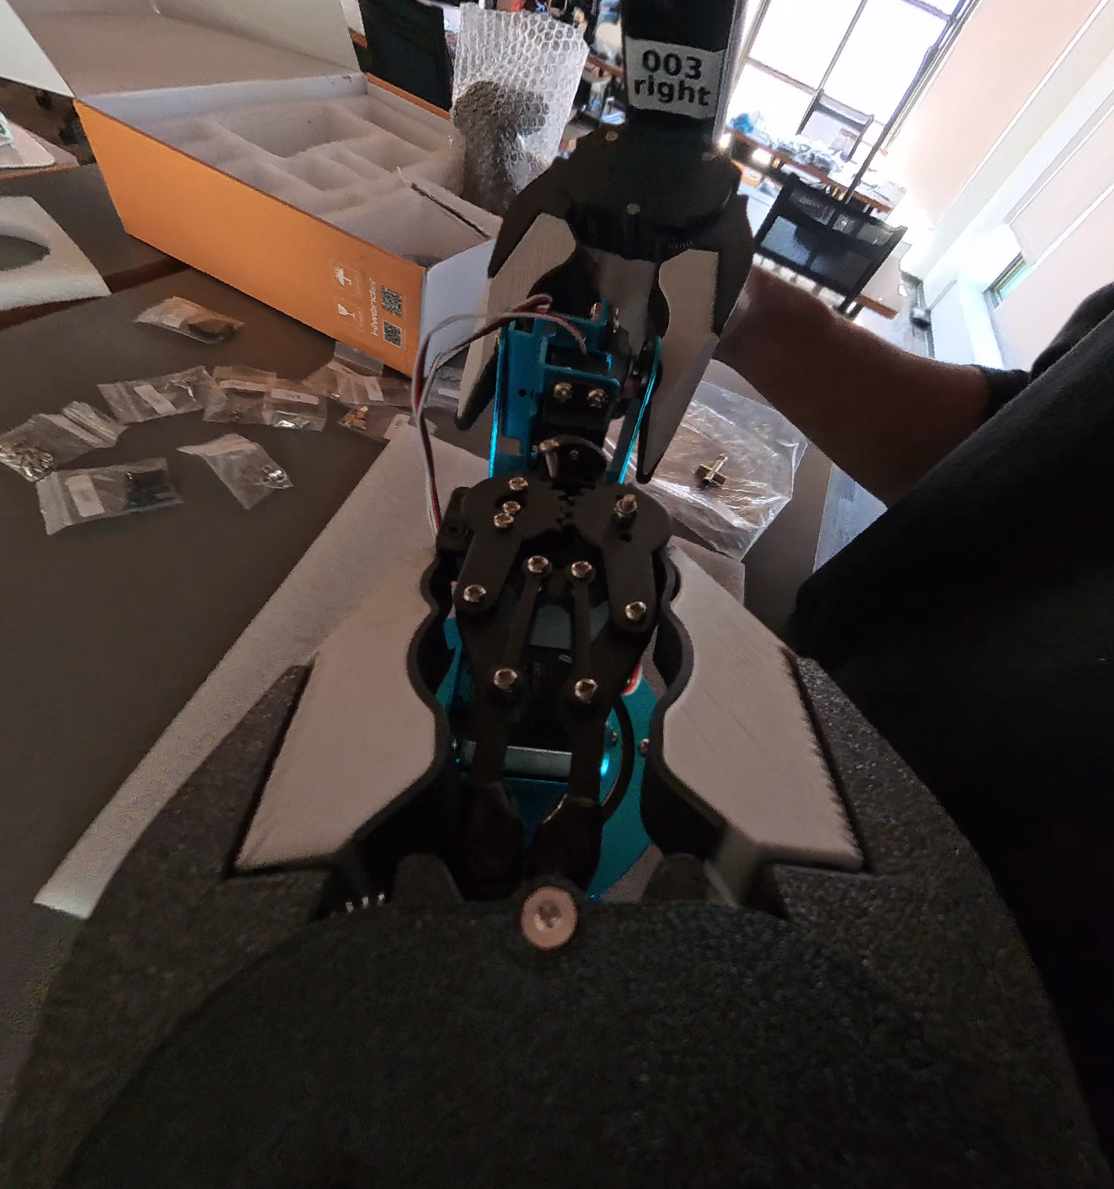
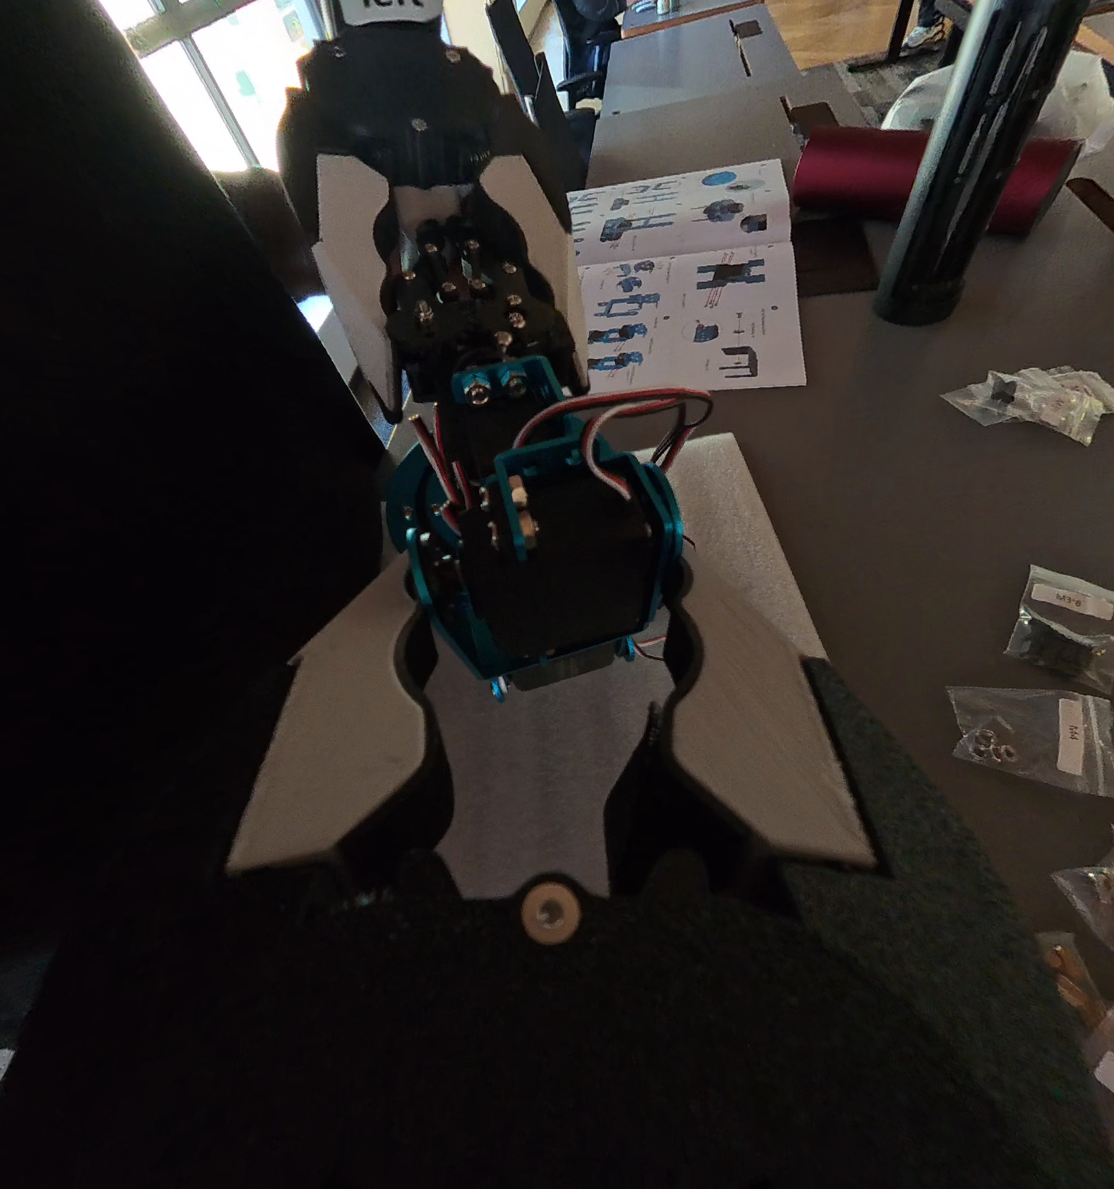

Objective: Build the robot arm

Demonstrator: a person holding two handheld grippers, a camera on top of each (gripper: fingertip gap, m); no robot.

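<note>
A small robot arm assembly of blue metal brackets (image 1: 522,379), black servos and red-white-black wires is held between both grippers above a white foam sheet (image 1: 361,515). My left gripper (image 1: 551,579) is shut on its black claw end (image 1: 554,617), a linkage with brass screws. My right gripper (image 1: 557,444) faces it from the far side and grips the blue bracket end. In the right wrist view, my right gripper (image 2: 548,579) is shut on the blue bracket with its black servo (image 2: 560,566). The left gripper (image 2: 483,399) holds the claw (image 2: 470,309) beyond it.
An open orange box (image 1: 271,212) with a white foam insert and a bubble-wrap roll (image 1: 515,96) stand at the back left. Small bags of screws (image 1: 149,450) (image 2: 1056,643) lie on the grey table. An open instruction booklet (image 2: 689,276), a dark red roll (image 2: 895,174) and a black cylinder (image 2: 966,161) are nearby. A person's arm (image 1: 863,412) is at right. The grippers' ends are close to 6 cm from one another. The black cylinder (image 2: 966,161) is about equally far from each gripper, around 35 cm.
</note>
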